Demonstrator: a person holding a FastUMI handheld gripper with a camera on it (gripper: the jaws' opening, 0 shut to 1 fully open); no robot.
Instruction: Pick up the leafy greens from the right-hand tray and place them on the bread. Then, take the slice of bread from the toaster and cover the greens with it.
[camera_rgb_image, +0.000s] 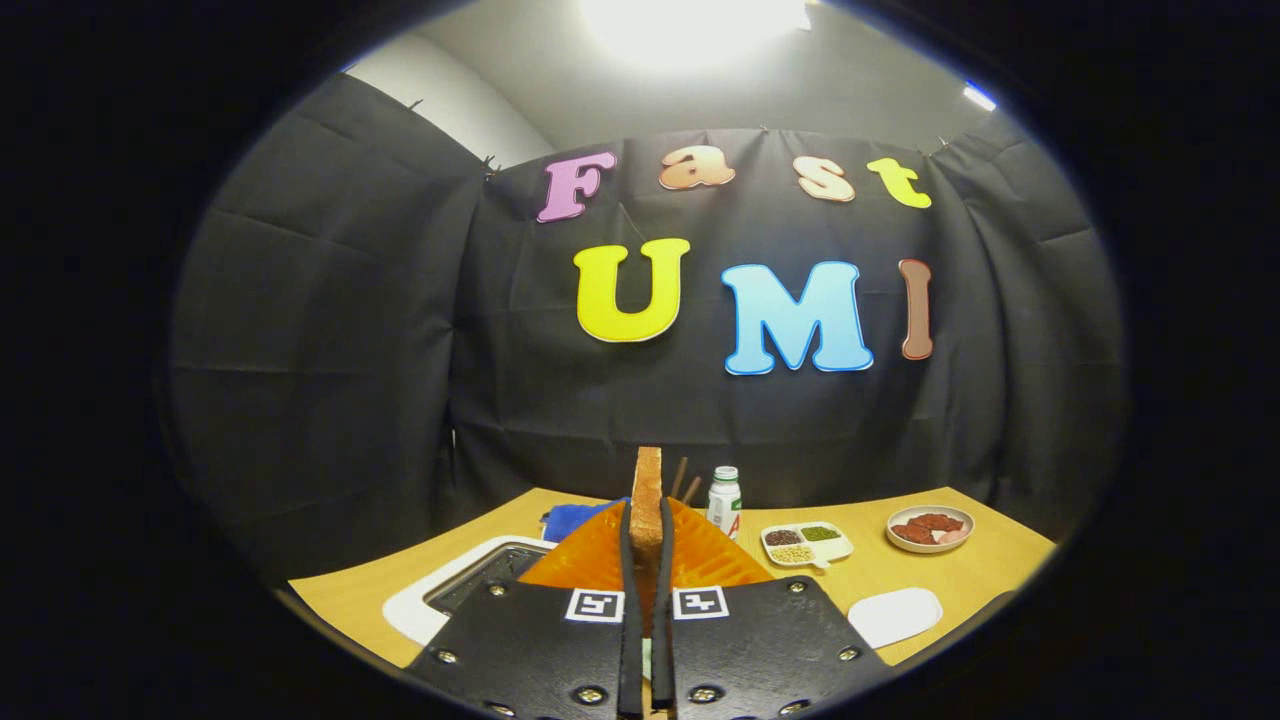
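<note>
A slice of bread (647, 497) stands on edge, upright, pinched between my two fingers. My gripper (647, 520) is shut on it and holds it well above the table. Below and to the left of the fingers lies the white toaster (440, 592) with its dark slot top. A small white tray (895, 614) rests on the table to the right of the fingers. The gripper body hides whatever lies straight below the slice.
On the wooden table (985, 570) beyond the fingers: a small white bottle (724, 500), a divided dish (806, 544) of seeds and greens, a bowl (930, 527) of reddish pieces, a blue cloth (575, 520) and brown sticks. Black cloth walls the booth.
</note>
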